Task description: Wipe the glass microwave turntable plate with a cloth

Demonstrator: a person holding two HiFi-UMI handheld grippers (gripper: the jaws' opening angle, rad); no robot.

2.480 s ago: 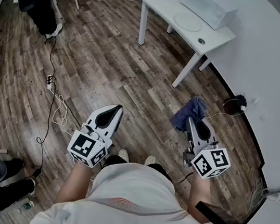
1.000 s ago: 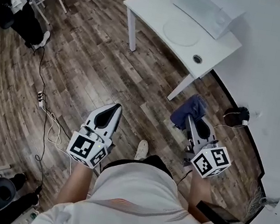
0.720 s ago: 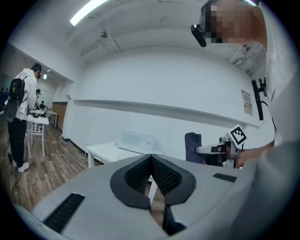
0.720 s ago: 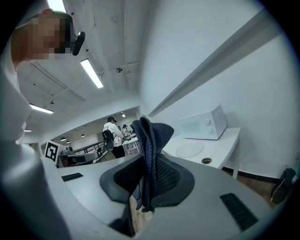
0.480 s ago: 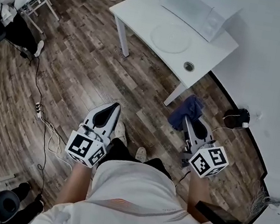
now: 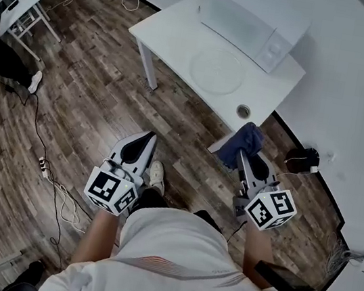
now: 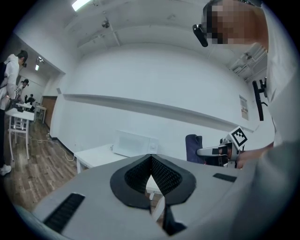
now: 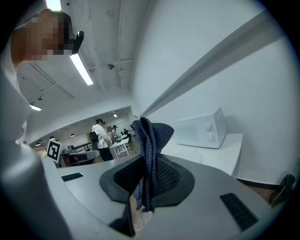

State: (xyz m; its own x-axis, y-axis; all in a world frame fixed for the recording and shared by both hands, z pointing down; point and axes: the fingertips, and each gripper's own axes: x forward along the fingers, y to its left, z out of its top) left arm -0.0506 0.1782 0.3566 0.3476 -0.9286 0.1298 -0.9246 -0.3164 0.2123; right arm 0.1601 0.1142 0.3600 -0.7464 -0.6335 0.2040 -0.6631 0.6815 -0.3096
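Progress: wiping not begun, by my judgement; both grippers hang over the wooden floor, short of the white table (image 6: 160, 34); left to do: reach the table, lay the cloth on the plate, wipe it
Plate: the glass turntable plate (image 6: 216, 71) lies flat on the far table top, just in front of the microwave (image 6: 246, 21), well apart from both grippers; round, clear, faint against the white; too small to tell whether it is soiled
Cloth: the dark blue cloth (image 6: 242, 143) stands bunched and folded beyond the jaw tips, near the table's right corner
Right gripper: the right gripper (image 6: 243, 159) has its jaws clamped on the cloth
Left gripper: the left gripper (image 6: 144, 144) has its jaws together at the tips, nothing between them; near left, over bare floor
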